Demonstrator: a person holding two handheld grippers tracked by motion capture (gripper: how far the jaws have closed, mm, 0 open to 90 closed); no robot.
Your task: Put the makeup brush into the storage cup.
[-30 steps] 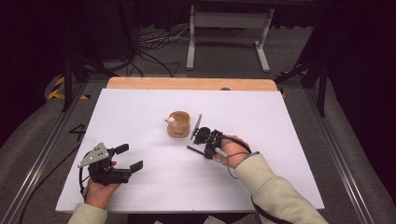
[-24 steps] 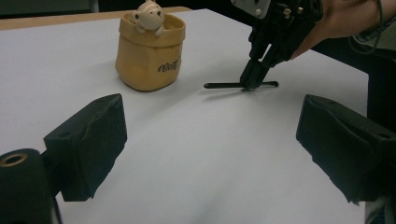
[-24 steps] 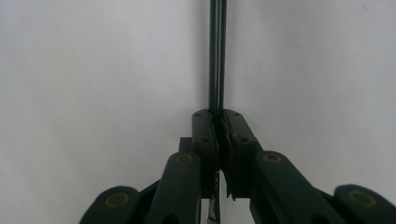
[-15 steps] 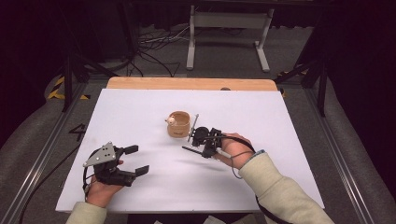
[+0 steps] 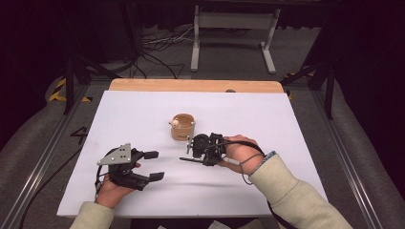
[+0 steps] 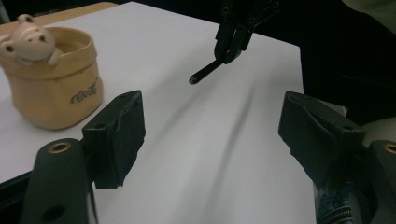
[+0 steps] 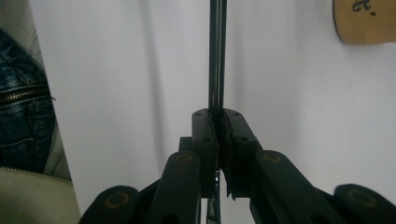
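A tan cup (image 5: 183,126) with a small animal figure on its rim stands near the middle of the white table; it also sits at the upper left in the left gripper view (image 6: 51,79). My right gripper (image 5: 197,152) lies just right of and nearer than the cup, shut on a thin black pen (image 5: 189,160) that points left. Its own view shows the pen (image 7: 217,56) running straight out from the closed jaws (image 7: 217,116), with the cup's edge (image 7: 364,21) at top right. My left gripper (image 5: 155,165) rests open at the front left, nothing between its pads (image 6: 116,135).
The table's wooden edge (image 5: 191,85) runs along the far side. Beyond it on the floor stand a grey metal frame (image 5: 231,33) and cables (image 5: 153,45). Rails flank the table left and right. Blue fabric with a zip (image 7: 23,102) shows near the right gripper.
My left gripper has slid right, toward the middle of the table, still open. The right gripper with the pen has shifted slightly toward the person.
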